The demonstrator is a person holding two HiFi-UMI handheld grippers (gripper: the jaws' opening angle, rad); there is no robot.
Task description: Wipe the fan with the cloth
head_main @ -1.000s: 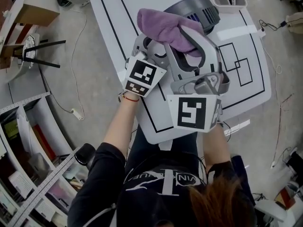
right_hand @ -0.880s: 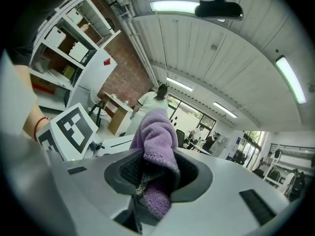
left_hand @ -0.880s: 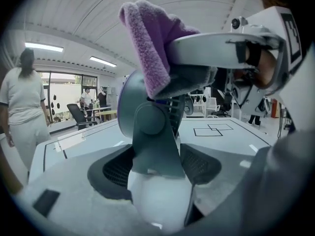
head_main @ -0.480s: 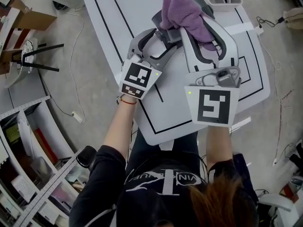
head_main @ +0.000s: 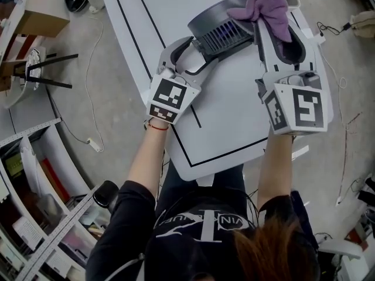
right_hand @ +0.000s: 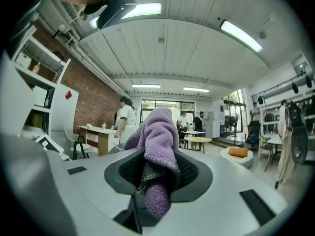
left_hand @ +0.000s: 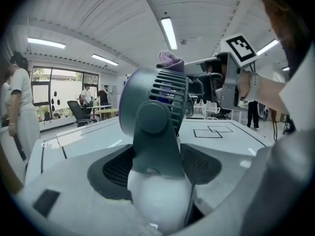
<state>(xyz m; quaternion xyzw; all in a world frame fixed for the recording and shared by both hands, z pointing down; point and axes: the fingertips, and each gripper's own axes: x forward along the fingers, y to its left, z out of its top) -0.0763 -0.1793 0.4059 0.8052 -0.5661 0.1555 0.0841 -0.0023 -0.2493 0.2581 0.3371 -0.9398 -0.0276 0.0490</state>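
The fan (head_main: 221, 31) stood on the far part of the white table (head_main: 234, 122), a little right of the middle. It had a dark grey round head with a slatted grille and a purplish tint inside. In the left gripper view its (left_hand: 155, 117) back and grey neck faced the camera, above a rounded white base.

The left gripper (head_main: 202, 50) reached in from the near left. Its jaws stood wide, one on each side of the fan's base, and clasped it. The square-marked cube (head_main: 171, 98) sat at the gripper's near end, over the person's left hand.

The purple cloth (head_main: 266, 4) hung bunched at the fan's far right edge. From the left gripper view it (left_hand: 170, 59) showed just above the top of the head. Whether it touched the fan I could not tell.

The right gripper (head_main: 274, 12) came in along the table's right side. Its jaws were closed tight on the cloth (right_hand: 157, 136), which spilled up and over them in a fuzzy fold. Its marker cube (head_main: 299, 110) sat near the table's right edge.

Black lines and rectangles were marked on the tabletop. On the floor to the left stood a black stand (head_main: 50, 69) and a cardboard box (head_main: 44, 16). Several people stood well off in the room behind.
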